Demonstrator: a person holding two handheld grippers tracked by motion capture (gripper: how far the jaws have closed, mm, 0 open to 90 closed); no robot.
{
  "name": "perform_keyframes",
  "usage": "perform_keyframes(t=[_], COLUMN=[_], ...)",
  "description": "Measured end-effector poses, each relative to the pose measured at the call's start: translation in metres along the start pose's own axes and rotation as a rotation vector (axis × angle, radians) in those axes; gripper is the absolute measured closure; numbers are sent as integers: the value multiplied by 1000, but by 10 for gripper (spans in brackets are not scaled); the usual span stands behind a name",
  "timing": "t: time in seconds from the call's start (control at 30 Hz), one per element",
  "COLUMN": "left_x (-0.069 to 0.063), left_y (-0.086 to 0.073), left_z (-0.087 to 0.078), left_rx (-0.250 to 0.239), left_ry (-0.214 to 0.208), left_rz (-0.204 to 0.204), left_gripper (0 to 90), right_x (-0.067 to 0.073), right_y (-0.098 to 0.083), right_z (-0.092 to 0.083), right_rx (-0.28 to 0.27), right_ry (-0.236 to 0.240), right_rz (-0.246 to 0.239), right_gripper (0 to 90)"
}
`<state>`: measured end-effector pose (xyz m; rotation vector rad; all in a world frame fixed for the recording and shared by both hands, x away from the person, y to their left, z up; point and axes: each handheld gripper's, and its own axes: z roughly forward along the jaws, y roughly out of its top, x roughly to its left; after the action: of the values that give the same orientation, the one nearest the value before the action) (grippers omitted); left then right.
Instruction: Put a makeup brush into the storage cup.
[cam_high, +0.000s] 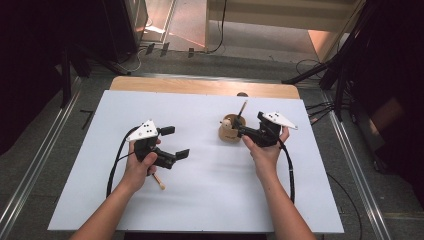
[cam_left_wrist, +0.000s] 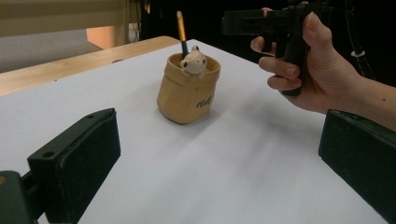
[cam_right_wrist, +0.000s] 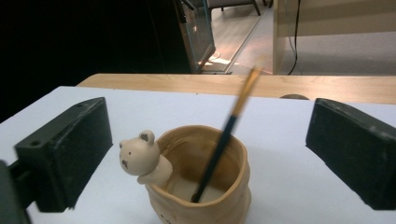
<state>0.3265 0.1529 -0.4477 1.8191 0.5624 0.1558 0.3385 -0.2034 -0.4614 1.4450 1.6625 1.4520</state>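
Observation:
A tan ceramic cup (cam_high: 229, 133) shaped like a sack, with a small bear figure (cam_right_wrist: 140, 161) on its rim, stands on the white table top (cam_high: 210, 200). A brush (cam_right_wrist: 223, 140) with a dark shaft and orange end leans inside the cup, blurred. My right gripper (cam_high: 241, 129) is open, its jaws standing wide on either side of the cup (cam_right_wrist: 201, 196) and touching nothing. My left gripper (cam_high: 175, 142) is open and empty at the left, pointing toward the cup (cam_left_wrist: 187, 91). Below my left hand lies a wooden stick (cam_high: 159, 181).
A bare wooden strip (cam_high: 200, 86) runs along the table's far edge. Dark stands and cables (cam_high: 330, 70) sit on the floor beyond the far right corner. In the left gripper view the right hand (cam_left_wrist: 317, 70) is seen holding its gripper.

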Motion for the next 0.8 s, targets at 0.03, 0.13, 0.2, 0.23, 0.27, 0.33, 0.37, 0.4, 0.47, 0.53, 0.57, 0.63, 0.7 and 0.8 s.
perform_keyframes(t=[0.03,0.13,0.2,0.23,0.27,0.33,0.37,0.4,0.47,0.53,0.57,0.63,0.7,0.8], left_x=[0,1,2,2,2,2,2,2,2,2,2,3,2,3], left_y=[0,0,1,1,1,1,1,1,1,1,1,2,2,2], left_z=[0,-2,-3,-3,-3,-4,-4,-4,-4,-5,-5,-6,-7,-10], left_rx=[-5,-3,-8,-11,-12,-15,-16,-17,-17,-19,-18,-16,-19,-18], left_ry=[0,3,3,1,2,1,0,-1,0,0,2,3,4,7], left_rz=[-2,-1,0,-4,-4,-1,0,0,0,-3,-3,1,-2,-2], left_gripper=[0,0,0,0,0,0,0,0,0,0,0,0,0,0], right_x=[0,1,2,2,2,2,1,1,0,-2,-2,-2,-2,-2], right_y=[0,0,1,1,1,0,-1,-1,-2,-2,-3,-3,-3,-3], right_z=[-1,-5,-9,-10,-12,-16,-17,-19,-22,-25,-26,-29,-31,-36], right_rx=[4,-2,-2,-3,-1,-2,-2,4,-1,-1,2,1,8,0], right_ry=[5,11,19,16,18,20,18,16,16,16,15,16,13,14], right_rz=[-3,-22,-19,-23,-23,-30,-31,-32,-38,-39,-35,-44,-47,-65], right_gripper=[0,0,0,0,0,0,0,0,0,0,0,0,0,0])
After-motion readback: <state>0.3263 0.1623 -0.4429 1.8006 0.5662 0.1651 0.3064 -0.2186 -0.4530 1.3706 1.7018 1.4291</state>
